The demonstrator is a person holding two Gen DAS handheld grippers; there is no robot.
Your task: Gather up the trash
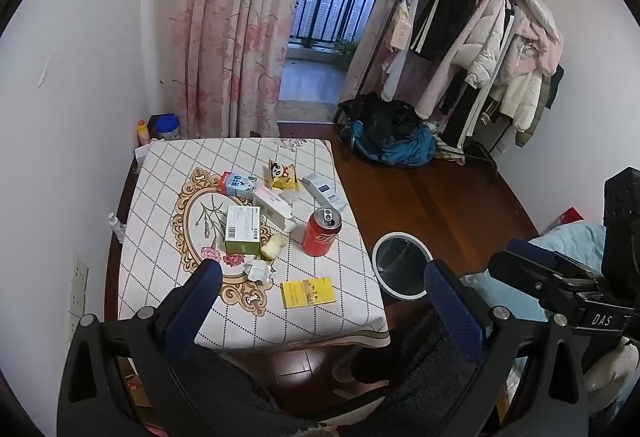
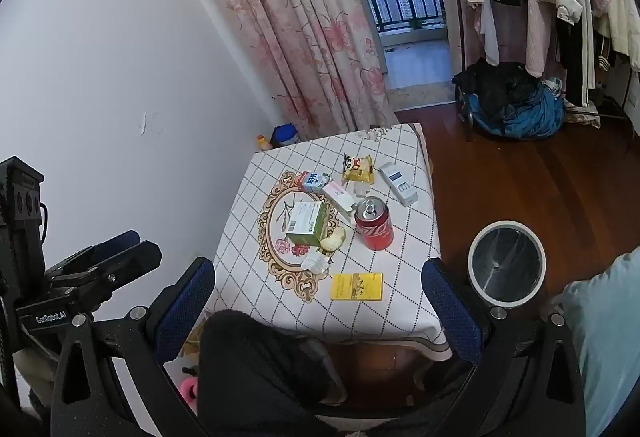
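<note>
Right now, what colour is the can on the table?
Red, with a silver top; the can shows best in the right wrist view.

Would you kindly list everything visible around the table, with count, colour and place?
table: one, white checked cloth, against the wall
soda can: one, red, upright, right part of table
green box: one, green and white, table centre
milk carton: one, blue and white, lying behind the green box
snack bag: one, yellow, far side
pink-white box: one, beside the can
white box: one, near right edge
yellow packet: one, flat, near edge
crumpled paper: one, white, before the green box
bin: one, white rim, on floor right of table
clothes rack: one, coats, far right
curtain: pink floral, behind table
left gripper: open, empty
right gripper: open, empty
</note>
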